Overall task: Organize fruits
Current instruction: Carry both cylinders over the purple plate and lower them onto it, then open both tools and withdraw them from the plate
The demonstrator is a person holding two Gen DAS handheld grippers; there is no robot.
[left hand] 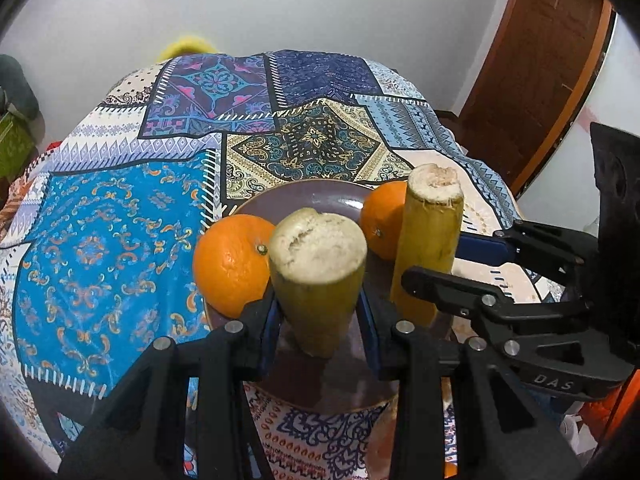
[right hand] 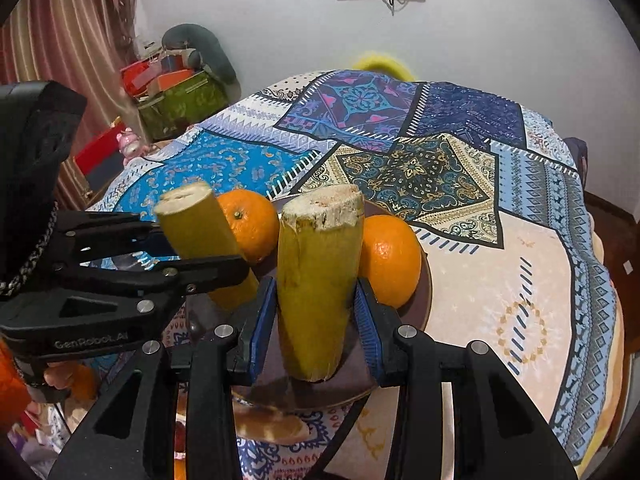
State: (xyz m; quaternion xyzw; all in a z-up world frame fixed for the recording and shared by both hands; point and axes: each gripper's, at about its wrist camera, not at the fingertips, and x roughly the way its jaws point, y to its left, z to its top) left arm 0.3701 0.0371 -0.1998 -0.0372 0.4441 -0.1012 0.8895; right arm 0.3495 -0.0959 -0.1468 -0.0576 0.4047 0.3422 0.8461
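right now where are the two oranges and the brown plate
left round orange (left hand: 232,264), left wrist view, middle of its peel
right round orange (right hand: 390,260), right wrist view, middle of its peel
brown round plate (left hand: 312,196), left wrist view, bare far part inside the rim

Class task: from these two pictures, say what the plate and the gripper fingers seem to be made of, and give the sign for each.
Plate: likely glazed ceramic, brown with a glossy finish, since light glints off its rim; plastic cannot be ruled out. Fingers: matte black rigid plastic with metal pins, faced with ribbed blue pads, probably rubber.
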